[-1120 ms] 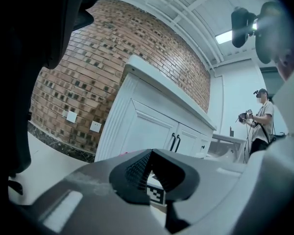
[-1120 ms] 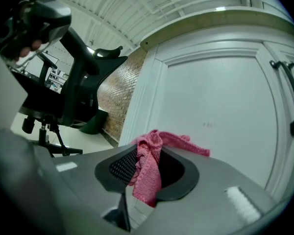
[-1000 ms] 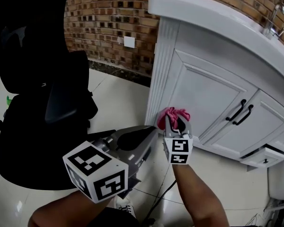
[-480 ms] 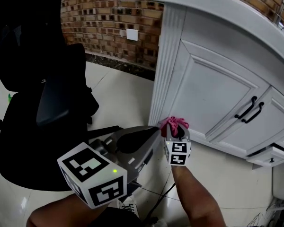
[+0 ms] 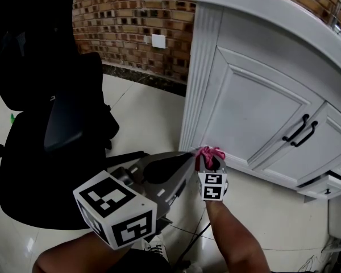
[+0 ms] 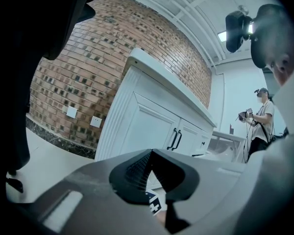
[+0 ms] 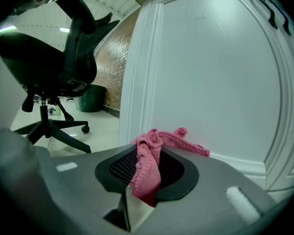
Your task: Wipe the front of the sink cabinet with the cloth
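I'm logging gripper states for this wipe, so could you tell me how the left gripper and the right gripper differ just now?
The right gripper is shut on the pink cloth, while the left gripper is shut with nothing between its fingers. The right gripper is at the foot of the sink cabinet; the left gripper is held back from it, nearer the person. Both point towards the cabinet.

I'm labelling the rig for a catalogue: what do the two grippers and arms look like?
Both the left gripper and right gripper have grey wedge-shaped bodies, dark ribbed jaws, and a white cube with black square markers. Forearms are bare, no sleeves.
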Demonstrator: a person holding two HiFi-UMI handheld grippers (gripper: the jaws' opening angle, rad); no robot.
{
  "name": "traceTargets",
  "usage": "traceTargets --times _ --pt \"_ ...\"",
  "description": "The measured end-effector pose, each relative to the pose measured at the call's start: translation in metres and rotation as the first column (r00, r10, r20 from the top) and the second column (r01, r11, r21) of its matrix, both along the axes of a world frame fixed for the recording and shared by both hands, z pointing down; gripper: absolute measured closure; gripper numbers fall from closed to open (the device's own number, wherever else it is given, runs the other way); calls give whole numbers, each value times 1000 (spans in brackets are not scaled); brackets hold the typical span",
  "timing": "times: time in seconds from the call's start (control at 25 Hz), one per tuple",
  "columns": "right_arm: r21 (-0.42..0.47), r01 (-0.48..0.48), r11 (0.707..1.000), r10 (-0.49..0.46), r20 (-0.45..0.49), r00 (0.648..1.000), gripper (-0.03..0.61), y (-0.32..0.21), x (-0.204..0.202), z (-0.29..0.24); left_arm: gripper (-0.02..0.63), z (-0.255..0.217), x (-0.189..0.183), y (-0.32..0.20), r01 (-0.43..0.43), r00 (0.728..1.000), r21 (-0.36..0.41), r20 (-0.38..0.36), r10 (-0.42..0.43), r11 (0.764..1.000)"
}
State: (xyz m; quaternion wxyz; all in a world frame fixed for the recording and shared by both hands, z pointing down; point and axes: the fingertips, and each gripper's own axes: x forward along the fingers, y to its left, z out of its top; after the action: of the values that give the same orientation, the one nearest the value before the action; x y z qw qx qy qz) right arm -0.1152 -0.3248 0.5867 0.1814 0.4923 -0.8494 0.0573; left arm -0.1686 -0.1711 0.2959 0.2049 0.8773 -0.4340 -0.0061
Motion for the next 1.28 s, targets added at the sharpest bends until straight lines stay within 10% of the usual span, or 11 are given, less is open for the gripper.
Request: traceTargets --times 0.6,1.28 --pt "-182 54 982 -43 63 997 476 16 19 5 607 6 8 1 -10 998 8 66 9 1000" --pt "-4 104 995 -98 297 950 476 190 183 -294 607 -20 84 48 -128 987 51 107 122 991"
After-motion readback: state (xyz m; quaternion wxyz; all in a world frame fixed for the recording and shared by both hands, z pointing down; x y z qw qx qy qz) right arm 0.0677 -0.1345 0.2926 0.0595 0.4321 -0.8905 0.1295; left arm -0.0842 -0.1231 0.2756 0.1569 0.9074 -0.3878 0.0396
